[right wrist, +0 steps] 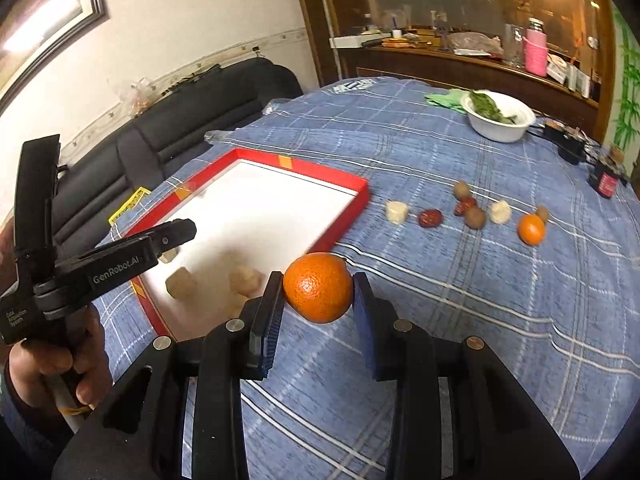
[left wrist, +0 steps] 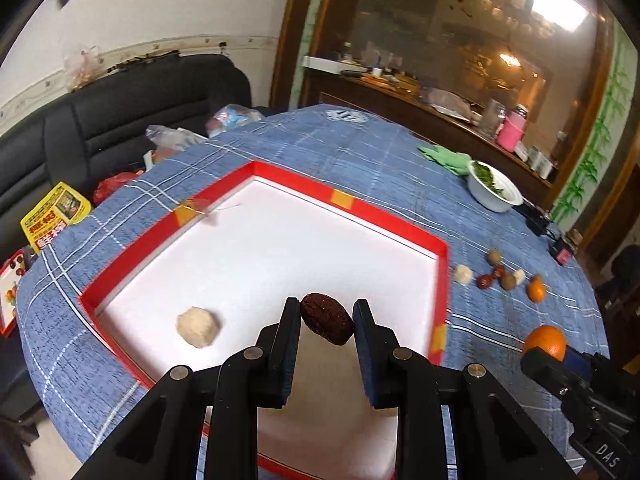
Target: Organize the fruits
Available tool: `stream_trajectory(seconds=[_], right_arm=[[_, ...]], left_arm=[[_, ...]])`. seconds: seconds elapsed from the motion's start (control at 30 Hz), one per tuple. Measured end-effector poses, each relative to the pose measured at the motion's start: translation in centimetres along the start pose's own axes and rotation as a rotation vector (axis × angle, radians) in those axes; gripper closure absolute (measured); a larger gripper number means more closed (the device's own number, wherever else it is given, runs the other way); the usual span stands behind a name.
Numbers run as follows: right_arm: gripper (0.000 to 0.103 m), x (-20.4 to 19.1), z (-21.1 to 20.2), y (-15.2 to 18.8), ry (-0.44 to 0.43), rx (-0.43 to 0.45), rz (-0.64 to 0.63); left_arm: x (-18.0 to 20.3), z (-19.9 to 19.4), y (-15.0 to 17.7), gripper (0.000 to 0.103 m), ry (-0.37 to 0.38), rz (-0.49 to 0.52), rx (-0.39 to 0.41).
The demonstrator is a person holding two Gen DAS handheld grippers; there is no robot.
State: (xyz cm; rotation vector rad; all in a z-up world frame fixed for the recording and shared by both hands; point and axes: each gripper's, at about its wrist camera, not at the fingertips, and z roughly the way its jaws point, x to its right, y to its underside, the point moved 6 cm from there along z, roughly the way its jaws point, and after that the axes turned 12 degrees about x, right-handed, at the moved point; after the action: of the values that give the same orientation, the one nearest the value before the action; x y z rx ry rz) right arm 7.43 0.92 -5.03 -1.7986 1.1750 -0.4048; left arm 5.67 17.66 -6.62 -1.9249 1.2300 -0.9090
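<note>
Red cardboard walls of the shallow white-floored tray (left wrist: 442,280) are my landmark. My left fingers (left wrist: 327,320) are clamped on a dark brown wrinkled dried date (left wrist: 326,324), hanging above the tray's white floor near its near edge, with a pale beige crumbly ball (left wrist: 198,327) lying on that floor just beside it. My right fingers (right wrist: 318,294) pinch a round orange mandarin (right wrist: 319,292), held over the blue checked cloth of the tabletop (right wrist: 480,320), just outside the tray's near corner.

Risks, as I judge them: the date is caught only by its ends at the very fingertips, so a twist of my wrist could let it pivot out and bounce off the floor. The mandarin is smooth and round and also sits at the tips; squeezing harder may squirt it forward, and it would roll across the cloth. My two tools are close, so crossing paths could knock either fruit loose.

Only the right wrist view shows the person's hand (right wrist: 48,364) on the left tool, and the loose row beyond the tray plainly: pale lumps, red dates, brown round fruits, a small mandarin (right wrist: 531,229). Only the left view shows the date's grip.
</note>
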Motion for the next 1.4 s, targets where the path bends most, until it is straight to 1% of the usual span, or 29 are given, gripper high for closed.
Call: stream_trajectory(seconds=[0.23, 0.43, 0.6, 0.73, 1.07, 1.23, 1.27, 1.3, 1.33, 1.37, 1.4], right_arm=[[0.070, -2.6, 3.1, -1.4, -0.053, -0.003, -0.023], [0.070, -4.3, 6.2, -1.7, -0.076, -0.022, -0.037], [0.070, -3.9, 9.0, -1.6, -0.061, -0.051, -0.020], [0.069, -3.6, 10.4, -1.5, -0.052, -0.069, -0.015], [0.069, -3.1, 12.7, -1.2, -0.027, -0.102, -0.023], [0.069, -3.2, 13.5, -0.8, -0.011, -0.129, -0.044], [0.069, -3.2, 13.7, -0.7, -0.009, -0.137, -0.047], [0.069, -3.3, 13.9, -0.6, -0.008, -0.150, -0.052], [0.068, -3.4, 13.9, -0.6, -0.012, -0.160, -0.058], [0.065, -3.5, 13.8, -0.6, -0.015, -0.162, -0.065], [0.057, -3.6, 13.2, -1.0, -0.011, -0.150, -0.076]], left_arm=[[-2.7, 1.6, 0.2, 0.077, -0.092, 0.015, -0.017], [-3.2, 2.8, -0.3, 0.077, -0.115, 0.023, -0.023], [-3.3, 4.1, -0.8, 0.077, -0.138, 0.038, -0.025], [-3.5, 5.2, -1.1, 0.077, -0.165, 0.046, -0.036], [-3.8, 7.1, -1.0, 0.077, -0.216, 0.056, -0.075], [-5.2, 7.5, -1.0, 0.077, -0.290, 0.018, -0.112], [-5.6, 7.3, -0.9, 0.076, -0.307, 0.007, -0.123], [-6.2, 7.1, -1.1, 0.068, -0.331, -0.013, -0.142], [-6.5, 6.8, -1.2, 0.063, -0.343, -0.030, -0.152], [-6.8, 6.3, -1.5, 0.056, -0.350, -0.053, -0.151], [-7.1, 5.6, -2.0, 0.053, -0.351, -0.087, -0.131]])
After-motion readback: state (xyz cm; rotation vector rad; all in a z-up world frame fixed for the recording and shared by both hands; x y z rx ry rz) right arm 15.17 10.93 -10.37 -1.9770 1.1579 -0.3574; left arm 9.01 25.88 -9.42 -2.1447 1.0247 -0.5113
